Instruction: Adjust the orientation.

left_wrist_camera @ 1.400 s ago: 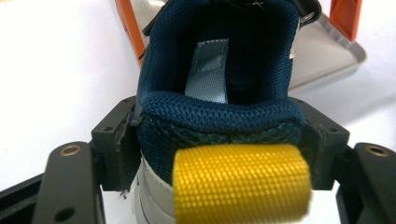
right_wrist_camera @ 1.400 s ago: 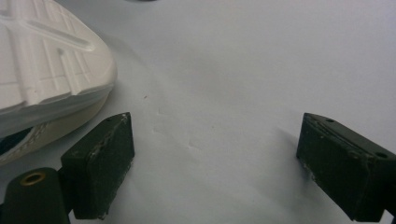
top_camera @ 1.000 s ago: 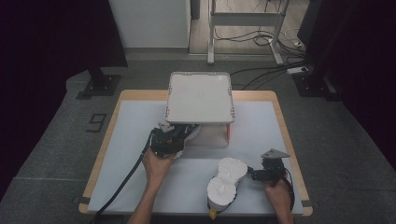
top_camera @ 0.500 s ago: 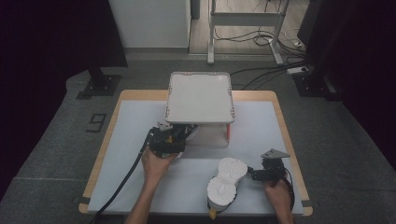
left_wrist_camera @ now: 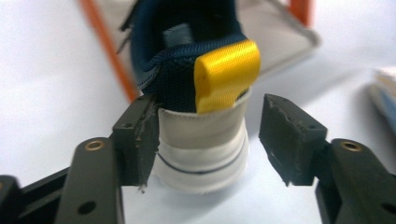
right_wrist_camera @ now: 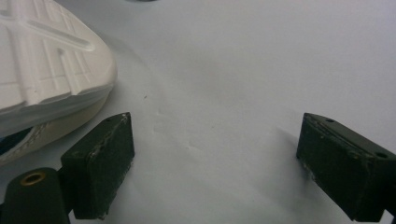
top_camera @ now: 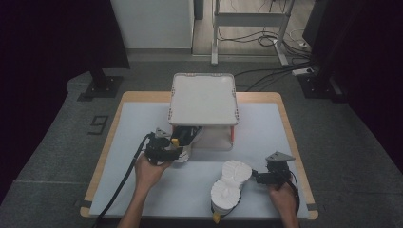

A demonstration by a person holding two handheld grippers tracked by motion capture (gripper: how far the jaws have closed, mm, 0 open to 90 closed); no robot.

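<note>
The left gripper (left_wrist_camera: 208, 135) has just been closing its half-open jaws around the shoe (left_wrist_camera: 201, 116) heel; light, stiff there, likely a sound hold.

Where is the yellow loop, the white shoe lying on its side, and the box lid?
Yellow loop (left_wrist_camera: 227, 74), left gripper view, middle of the strap at the shoe's heel.
White shoe (top_camera: 230, 183), high view, its sole.
Box lid (top_camera: 203, 99), high view, its flat top.
</note>
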